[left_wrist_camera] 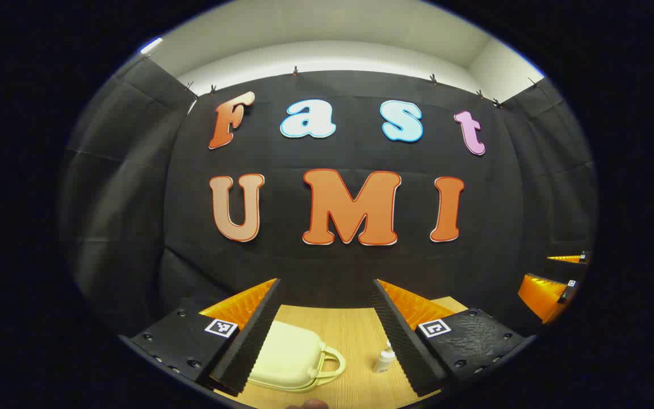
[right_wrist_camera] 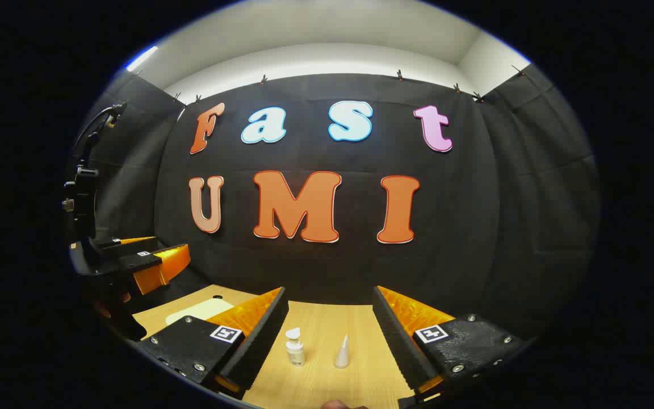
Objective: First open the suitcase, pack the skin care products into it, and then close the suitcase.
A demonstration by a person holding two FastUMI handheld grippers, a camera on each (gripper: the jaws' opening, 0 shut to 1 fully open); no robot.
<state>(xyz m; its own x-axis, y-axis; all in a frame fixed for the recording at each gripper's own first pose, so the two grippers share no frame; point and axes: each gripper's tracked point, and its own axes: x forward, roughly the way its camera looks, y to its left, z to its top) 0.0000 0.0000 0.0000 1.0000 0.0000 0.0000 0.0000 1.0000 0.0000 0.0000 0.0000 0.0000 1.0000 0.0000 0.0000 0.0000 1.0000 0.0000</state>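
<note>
A pale yellow suitcase (left_wrist_camera: 287, 359) with a loop handle lies closed on the wooden table (left_wrist_camera: 355, 341), low between my left gripper's fingers. My left gripper (left_wrist_camera: 327, 335) is open and holds nothing. A small white pump bottle (left_wrist_camera: 385, 359) stands beside its right finger. In the right gripper view the same pump bottle (right_wrist_camera: 294, 346) and a white cone-shaped tube (right_wrist_camera: 342, 352) stand upright on the table between the fingers. My right gripper (right_wrist_camera: 330, 335) is open above them. The suitcase (right_wrist_camera: 199, 310) peeks out behind its left finger.
The left gripper (right_wrist_camera: 134, 261) hangs at the left of the right gripper view, and the right gripper (left_wrist_camera: 554, 284) at the right edge of the left gripper view. Black cloth walls close in the table at the back and sides.
</note>
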